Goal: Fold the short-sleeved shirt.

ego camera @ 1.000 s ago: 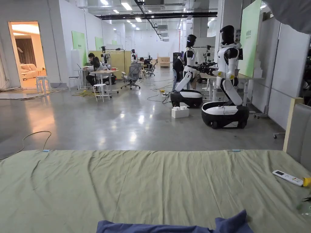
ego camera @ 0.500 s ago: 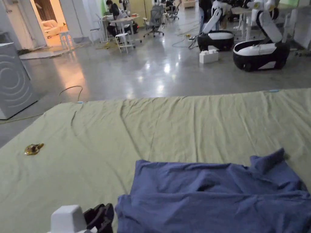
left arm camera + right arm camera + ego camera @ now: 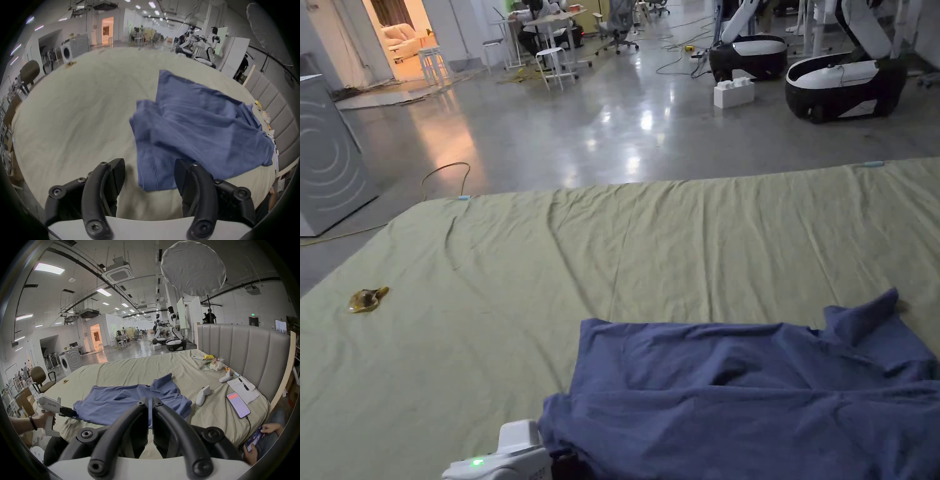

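Note:
A blue short-sleeved shirt (image 3: 750, 400) lies crumpled on the green bed sheet (image 3: 612, 250), with one sleeve sticking up at the far right. Its near left corner (image 3: 152, 175) lies between the wide-apart jaws of my left gripper (image 3: 149, 164), which is open. In the head view the left gripper (image 3: 565, 461) sits at the bottom edge against that corner. In the right gripper view, the left gripper (image 3: 69, 412) is at the shirt (image 3: 129, 404). My right gripper (image 3: 150, 400) hovers over the bed's near edge, shut with nothing between its jaws.
White controllers (image 3: 202, 395), a phone (image 3: 238, 404), papers and snack packets lie near the grey headboard (image 3: 243, 345). A small brown wrapper (image 3: 367, 299) sits at the sheet's left. A person's hand with a phone (image 3: 259, 438) is at the right. A washing machine (image 3: 325, 169) stands beyond.
The head camera has tipped down from the room to the bed. My left gripper has slid right, up to the shirt's near left corner.

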Action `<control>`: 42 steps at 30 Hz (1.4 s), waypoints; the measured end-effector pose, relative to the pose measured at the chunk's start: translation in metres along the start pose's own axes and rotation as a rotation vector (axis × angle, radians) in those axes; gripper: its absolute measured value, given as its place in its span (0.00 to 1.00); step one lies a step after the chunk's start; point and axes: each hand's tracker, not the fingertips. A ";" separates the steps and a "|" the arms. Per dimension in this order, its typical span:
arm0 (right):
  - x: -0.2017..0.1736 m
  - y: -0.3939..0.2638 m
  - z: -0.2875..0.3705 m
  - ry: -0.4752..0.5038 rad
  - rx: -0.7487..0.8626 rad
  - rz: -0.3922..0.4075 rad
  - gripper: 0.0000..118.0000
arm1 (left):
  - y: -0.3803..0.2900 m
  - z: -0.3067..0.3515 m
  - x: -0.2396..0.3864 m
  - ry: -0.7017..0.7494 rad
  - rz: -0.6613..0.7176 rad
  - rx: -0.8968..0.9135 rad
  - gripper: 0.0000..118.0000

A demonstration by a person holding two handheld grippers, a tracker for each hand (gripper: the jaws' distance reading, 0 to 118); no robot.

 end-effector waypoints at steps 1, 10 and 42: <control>0.004 -0.002 -0.001 -0.007 -0.008 -0.017 0.04 | -0.001 -0.004 0.002 -0.024 -0.006 -0.010 0.55; 0.021 -0.017 -0.021 -0.057 -0.110 -0.065 0.04 | 0.001 -0.012 0.039 0.106 -0.250 0.005 0.12; 0.030 -0.057 -0.183 -0.307 -0.392 0.164 0.06 | 0.008 0.047 0.016 0.086 -0.180 0.164 0.07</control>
